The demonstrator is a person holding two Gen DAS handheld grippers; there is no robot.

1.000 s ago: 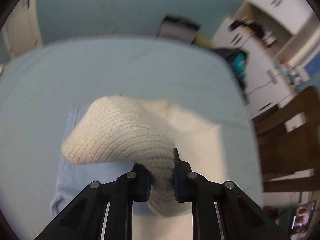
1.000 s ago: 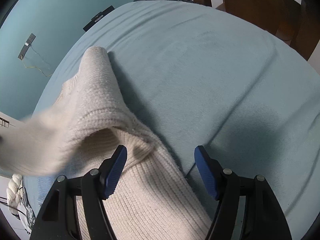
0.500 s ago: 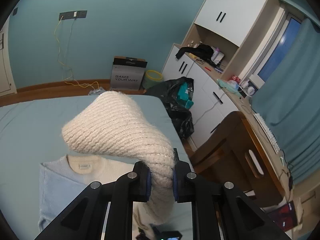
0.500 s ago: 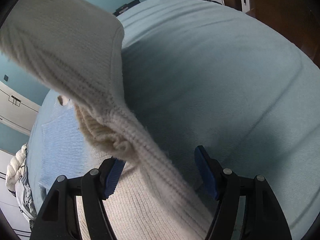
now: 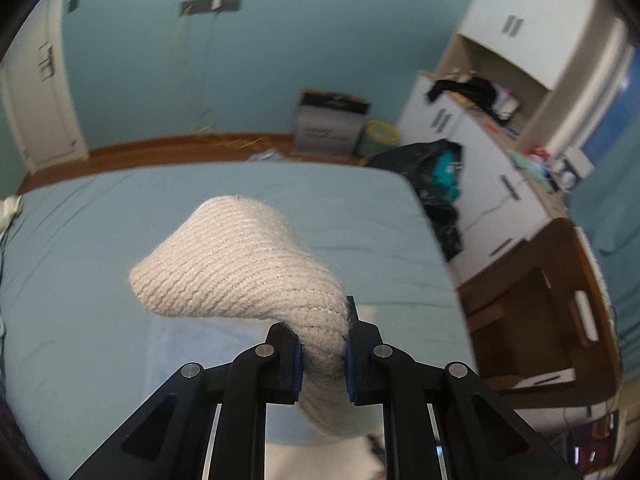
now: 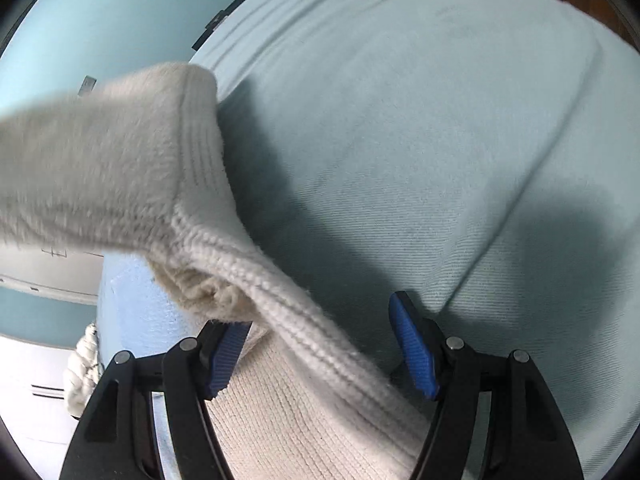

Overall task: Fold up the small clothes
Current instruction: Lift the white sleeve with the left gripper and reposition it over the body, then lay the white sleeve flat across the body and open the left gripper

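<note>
A cream knit sweater (image 5: 240, 268) hangs lifted above a bed (image 5: 100, 240) covered in a pale blue sheet, its ribbed edge pinched tight between the nearly closed jaws of the left tool (image 5: 323, 354). The right tool (image 6: 326, 350) stands wide open over the garment's lower stretch, its blue pads gripping nothing. A light blue garment (image 6: 136, 300) lies beneath on the left. The step appears to be raising the sweater clear; next it likely needs spreading flat for folding.
</note>
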